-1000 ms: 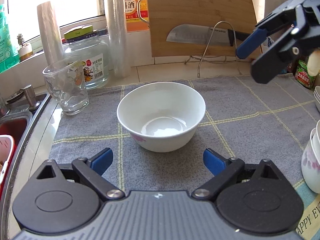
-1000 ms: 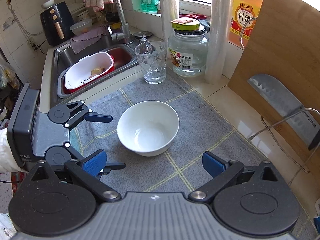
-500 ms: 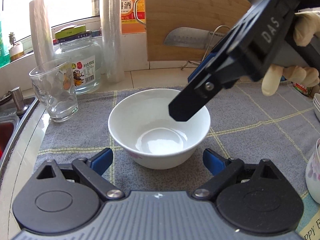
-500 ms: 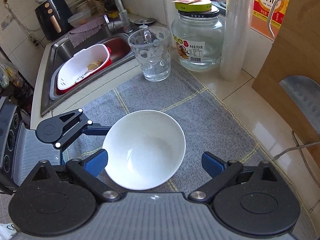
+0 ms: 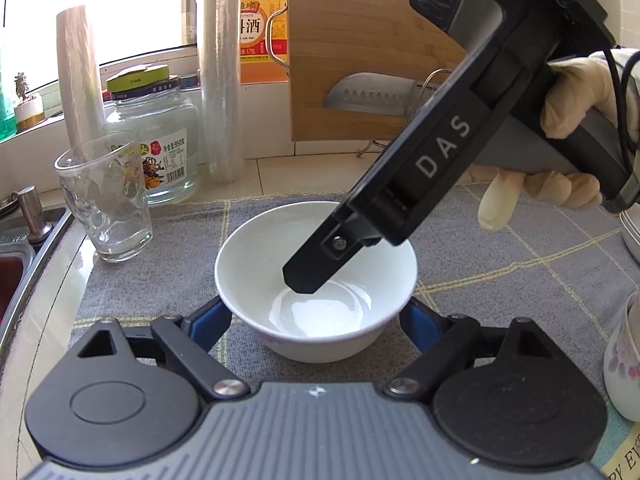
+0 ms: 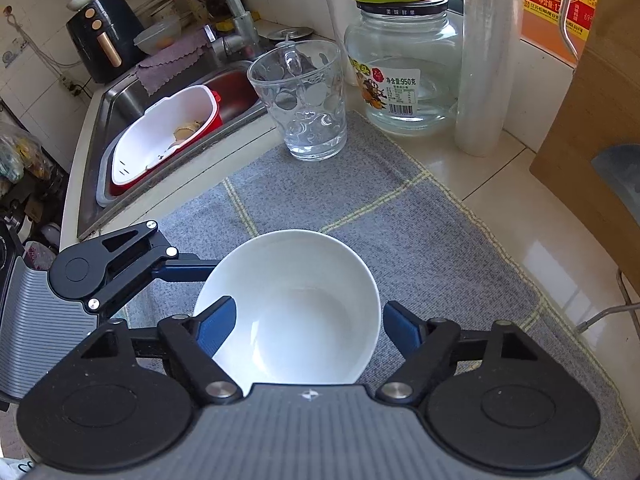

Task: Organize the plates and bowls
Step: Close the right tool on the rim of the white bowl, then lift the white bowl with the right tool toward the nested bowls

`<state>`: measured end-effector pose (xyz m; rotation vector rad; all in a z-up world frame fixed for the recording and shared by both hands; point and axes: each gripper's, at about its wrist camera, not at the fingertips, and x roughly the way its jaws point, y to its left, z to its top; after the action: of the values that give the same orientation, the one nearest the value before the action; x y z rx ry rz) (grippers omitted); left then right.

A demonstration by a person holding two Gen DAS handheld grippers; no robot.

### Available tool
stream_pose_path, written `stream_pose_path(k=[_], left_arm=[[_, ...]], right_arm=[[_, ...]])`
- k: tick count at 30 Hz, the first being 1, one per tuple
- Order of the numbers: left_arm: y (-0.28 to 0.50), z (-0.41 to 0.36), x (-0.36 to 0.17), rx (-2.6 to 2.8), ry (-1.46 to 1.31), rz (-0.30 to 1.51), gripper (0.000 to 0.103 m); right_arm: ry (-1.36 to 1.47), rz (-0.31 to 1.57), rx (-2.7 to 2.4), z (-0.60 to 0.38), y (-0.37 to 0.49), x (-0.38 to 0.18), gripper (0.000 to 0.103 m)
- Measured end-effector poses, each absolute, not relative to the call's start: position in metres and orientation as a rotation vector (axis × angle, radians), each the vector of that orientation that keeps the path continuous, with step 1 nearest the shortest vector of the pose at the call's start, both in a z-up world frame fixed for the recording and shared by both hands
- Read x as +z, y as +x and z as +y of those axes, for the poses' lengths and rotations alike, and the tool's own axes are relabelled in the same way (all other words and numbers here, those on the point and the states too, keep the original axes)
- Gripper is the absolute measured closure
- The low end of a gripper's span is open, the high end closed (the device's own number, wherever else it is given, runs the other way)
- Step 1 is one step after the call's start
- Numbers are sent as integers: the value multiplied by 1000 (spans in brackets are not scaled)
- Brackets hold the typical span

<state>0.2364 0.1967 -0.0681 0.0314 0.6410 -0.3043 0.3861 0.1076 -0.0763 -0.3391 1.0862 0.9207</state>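
A white bowl (image 5: 320, 316) (image 6: 304, 320) stands upright on the grey checked mat (image 5: 520, 272). My left gripper (image 5: 316, 314) is level with the bowl's lower body. Its jaws are closing, with a blue pad close beside each side wall. In the right wrist view one of its fingers (image 6: 184, 268) reaches the bowl's far left side. My right gripper (image 6: 308, 316) comes down steeply from above and is shut on the bowl. One of its fingers (image 5: 316, 268) dips inside the bowl, and the other pad is against the outer wall. A gloved hand (image 5: 568, 120) holds it.
A glass mug (image 5: 104, 200), a lidded jar (image 5: 160, 140) and a film roll (image 5: 222, 80) stand behind the mat. A cutting board (image 5: 360, 40) with a knife leans at the back. The sink (image 6: 120, 100) holds a white-and-red basket (image 6: 160, 140). A floral bowl (image 5: 624, 360) sits at the right edge.
The right gripper came down from the upper right onto the bowl and its jaws narrowed. The left gripper now flanks the bowl, which has come closer, and its jaws narrowed too.
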Motion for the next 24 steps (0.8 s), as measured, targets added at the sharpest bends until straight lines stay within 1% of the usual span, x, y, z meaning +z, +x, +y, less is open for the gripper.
stream_pose_path(k=[12,24], left_arm=[[235,195,-65,-310,44,649,13],[218,183,-40,-335,90,654,13]], right_arm=[[-323,1091,917,108,383,-74,20],[-297,1070,913,89,359,-49,20]])
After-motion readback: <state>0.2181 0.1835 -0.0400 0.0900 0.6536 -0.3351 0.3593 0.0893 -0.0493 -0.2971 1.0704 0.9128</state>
